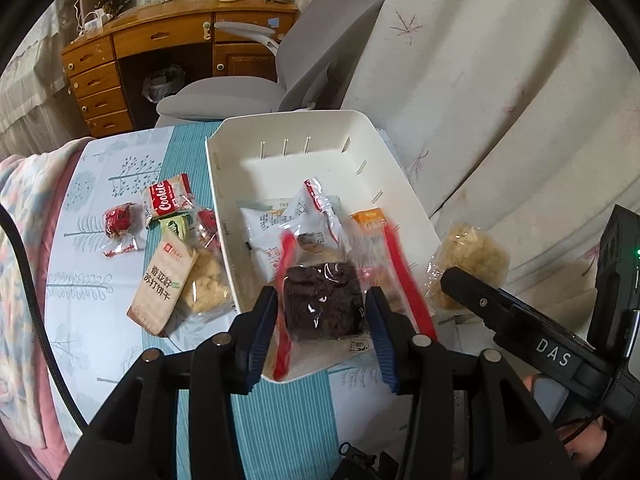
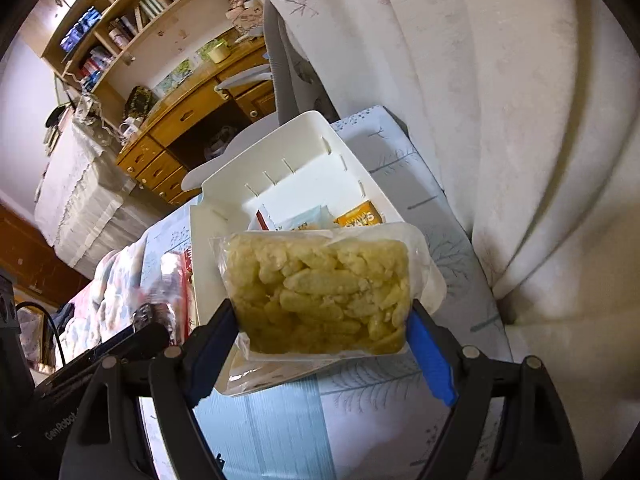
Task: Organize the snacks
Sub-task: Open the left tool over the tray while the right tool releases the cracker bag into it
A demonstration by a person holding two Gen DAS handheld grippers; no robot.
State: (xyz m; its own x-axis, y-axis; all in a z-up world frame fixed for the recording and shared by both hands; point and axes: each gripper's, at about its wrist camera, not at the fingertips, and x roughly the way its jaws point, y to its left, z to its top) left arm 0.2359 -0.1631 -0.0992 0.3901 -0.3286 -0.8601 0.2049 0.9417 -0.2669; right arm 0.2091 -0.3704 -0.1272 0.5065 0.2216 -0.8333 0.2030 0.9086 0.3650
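My left gripper (image 1: 322,304) is shut on a dark chocolate cake in clear wrap with red edges (image 1: 322,304), held over the near end of the white bin (image 1: 296,132). The bin holds several wrapped snacks, among them an orange packet (image 1: 368,219). My right gripper (image 2: 322,320) is shut on a clear bag of pale yellow puffed snacks (image 2: 320,288), held just right of the bin (image 2: 276,148); this bag shows in the left wrist view (image 1: 466,264) too. Left of the bin lie a Cookie packet (image 1: 166,198), a tan cracker packet (image 1: 162,280), a red candy (image 1: 119,218) and a pale puffed snack (image 1: 208,280).
The bin stands on a table with a light blue and teal tree-print cloth (image 1: 100,264). A white curtain (image 1: 500,80) hangs at the right. A grey office chair (image 1: 280,64) and a wooden desk (image 1: 140,40) stand behind the table. A pink blanket (image 1: 20,260) lies at the left.
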